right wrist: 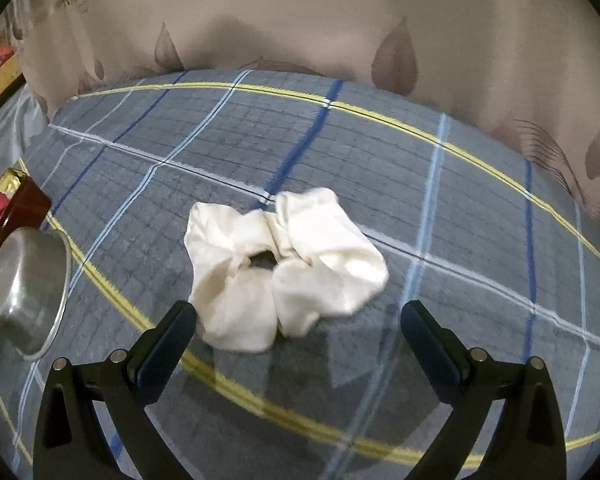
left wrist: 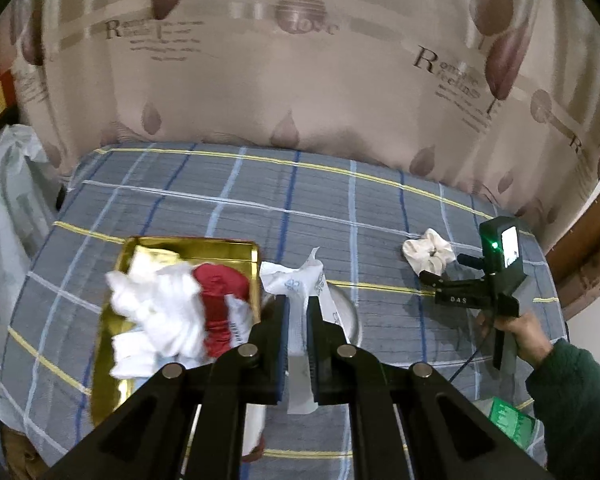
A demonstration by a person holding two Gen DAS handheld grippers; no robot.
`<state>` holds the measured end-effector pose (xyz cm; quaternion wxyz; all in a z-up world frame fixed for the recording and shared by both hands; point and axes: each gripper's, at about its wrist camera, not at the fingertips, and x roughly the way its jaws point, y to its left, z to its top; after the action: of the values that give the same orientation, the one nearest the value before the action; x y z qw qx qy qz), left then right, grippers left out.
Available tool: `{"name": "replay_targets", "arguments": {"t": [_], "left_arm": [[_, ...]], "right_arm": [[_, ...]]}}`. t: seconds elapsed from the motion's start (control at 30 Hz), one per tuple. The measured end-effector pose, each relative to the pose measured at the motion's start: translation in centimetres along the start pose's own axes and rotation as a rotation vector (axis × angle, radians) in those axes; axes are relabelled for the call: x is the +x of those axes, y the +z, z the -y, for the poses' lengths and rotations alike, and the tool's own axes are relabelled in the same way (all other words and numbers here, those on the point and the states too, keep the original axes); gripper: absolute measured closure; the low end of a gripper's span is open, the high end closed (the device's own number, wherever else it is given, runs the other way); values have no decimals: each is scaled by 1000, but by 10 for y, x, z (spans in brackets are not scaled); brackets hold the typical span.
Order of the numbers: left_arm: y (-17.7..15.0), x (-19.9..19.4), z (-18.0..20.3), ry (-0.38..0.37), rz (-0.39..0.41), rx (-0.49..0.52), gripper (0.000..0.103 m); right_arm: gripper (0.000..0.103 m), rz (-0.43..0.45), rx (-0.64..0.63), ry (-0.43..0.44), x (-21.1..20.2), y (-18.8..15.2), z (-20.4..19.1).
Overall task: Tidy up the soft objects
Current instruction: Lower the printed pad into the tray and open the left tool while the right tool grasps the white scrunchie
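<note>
My left gripper (left wrist: 298, 304) is shut on a thin white printed wipe packet (left wrist: 300, 292), held above the table just right of a gold tray (left wrist: 236, 249). The tray holds white cloths (left wrist: 160, 308) and a red cloth (left wrist: 220, 304). A cream scrunchie (right wrist: 284, 264) lies on the plaid cloth; it also shows in the left wrist view (left wrist: 428, 255). My right gripper (right wrist: 298, 316) is open, its fingers just short of the scrunchie on either side; it also shows in the left wrist view (left wrist: 430, 276).
A steel bowl (right wrist: 28, 292) sits by the tray, partly behind my left fingers (left wrist: 340, 312). The blue plaid cloth (left wrist: 340, 208) covers the table. A patterned curtain (left wrist: 300, 80) hangs behind. A green packet (left wrist: 508, 420) lies at the near right edge.
</note>
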<state>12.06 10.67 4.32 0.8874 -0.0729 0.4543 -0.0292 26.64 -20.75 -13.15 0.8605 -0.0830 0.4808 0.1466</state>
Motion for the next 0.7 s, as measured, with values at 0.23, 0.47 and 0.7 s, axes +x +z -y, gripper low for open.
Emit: {"name": "replay_targets", "arguments": {"t": [0.23, 0.47, 0.7], "left_arm": [[-3, -14, -34, 51, 10, -47, 95], [-10, -13, -61, 91, -2, -88, 95], [-19, -9, -78, 104, -13, -116, 95]], "right_arm": [[7, 18, 35, -12, 18, 12, -6], [40, 44, 25, -5, 13, 14, -11], [71, 38, 23, 8, 6, 11, -14]]}}
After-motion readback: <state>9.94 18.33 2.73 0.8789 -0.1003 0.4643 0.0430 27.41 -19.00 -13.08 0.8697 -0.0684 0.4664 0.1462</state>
